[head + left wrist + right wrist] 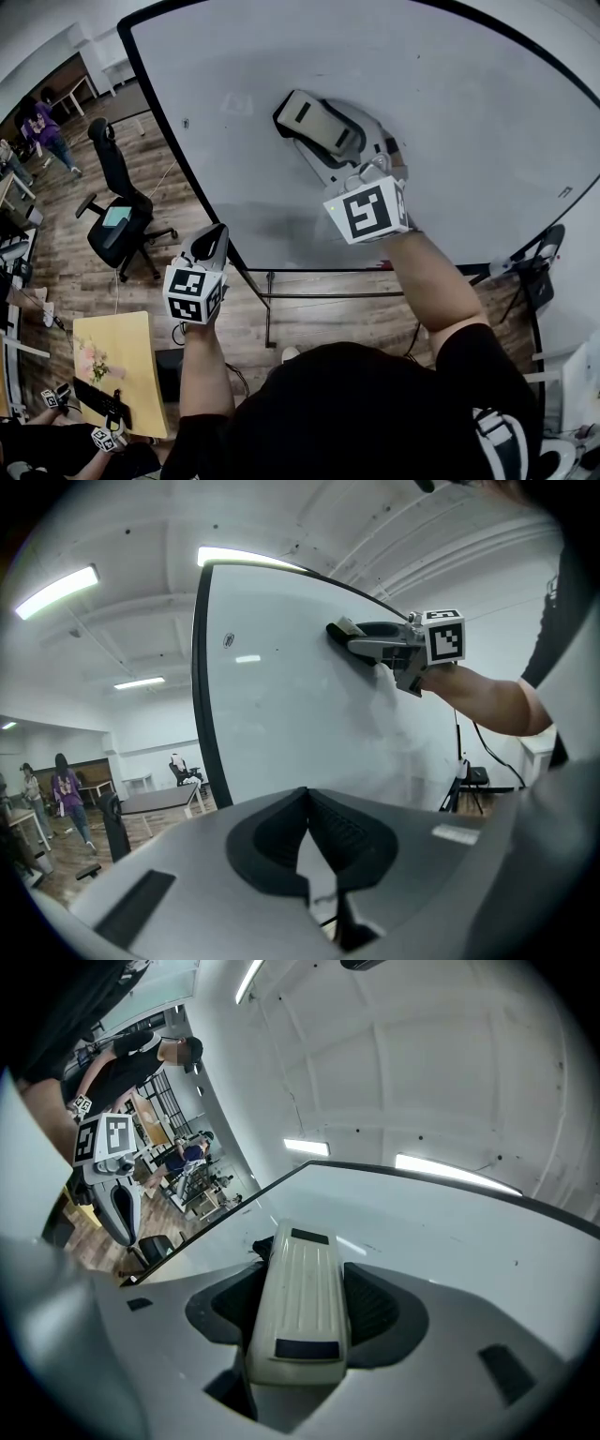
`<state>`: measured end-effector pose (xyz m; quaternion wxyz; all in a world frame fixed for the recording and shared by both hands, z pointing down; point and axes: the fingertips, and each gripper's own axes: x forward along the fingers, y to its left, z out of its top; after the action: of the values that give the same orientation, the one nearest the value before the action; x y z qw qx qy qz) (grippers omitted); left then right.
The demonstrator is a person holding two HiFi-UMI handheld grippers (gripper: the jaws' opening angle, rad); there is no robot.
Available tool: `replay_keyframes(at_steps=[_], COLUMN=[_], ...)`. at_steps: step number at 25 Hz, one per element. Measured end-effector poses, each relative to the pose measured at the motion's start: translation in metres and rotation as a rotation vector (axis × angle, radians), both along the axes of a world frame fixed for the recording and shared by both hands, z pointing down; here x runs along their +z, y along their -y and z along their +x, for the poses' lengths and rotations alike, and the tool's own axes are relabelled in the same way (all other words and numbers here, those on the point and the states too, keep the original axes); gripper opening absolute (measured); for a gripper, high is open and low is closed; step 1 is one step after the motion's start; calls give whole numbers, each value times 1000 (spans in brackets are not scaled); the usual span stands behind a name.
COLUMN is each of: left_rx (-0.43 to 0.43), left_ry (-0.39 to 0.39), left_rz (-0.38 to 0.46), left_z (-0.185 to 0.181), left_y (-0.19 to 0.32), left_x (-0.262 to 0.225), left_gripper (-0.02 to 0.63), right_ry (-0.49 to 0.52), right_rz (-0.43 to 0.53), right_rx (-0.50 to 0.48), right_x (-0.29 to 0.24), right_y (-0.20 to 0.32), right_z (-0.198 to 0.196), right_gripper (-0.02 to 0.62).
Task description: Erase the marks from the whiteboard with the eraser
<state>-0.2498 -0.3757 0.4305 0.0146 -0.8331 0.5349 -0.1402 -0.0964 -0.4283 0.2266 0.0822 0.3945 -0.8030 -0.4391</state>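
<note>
Now, the right gripper view gives the close look: the right gripper (pixel 302 1302) has its fingers clamped on either side of the eraser (pixel 298 1241), a cream ribbed block with a dark patch at each end, poking out past the fingertips. Only the left gripper view catches it side-on, dark face against the whiteboard (pixel 281 714). The head view places the left gripper (pixel 212 242) off the board's lower edge, its fingers together on nothing. Faint grey smears beside the eraser.
</note>
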Motion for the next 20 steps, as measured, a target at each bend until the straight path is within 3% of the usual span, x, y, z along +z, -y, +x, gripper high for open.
replay_keyframes(at_steps=[20], left_rx=[20], left_ry=[-2], left_rz=[-3], left_z=[24], left_y=[0], left_x=[-3], left_gripper=[11], right_ry=[12], right_rz=[3], right_rx=[74], right_x=[-4], right_y=[3], right_z=[44], right_gripper=[255])
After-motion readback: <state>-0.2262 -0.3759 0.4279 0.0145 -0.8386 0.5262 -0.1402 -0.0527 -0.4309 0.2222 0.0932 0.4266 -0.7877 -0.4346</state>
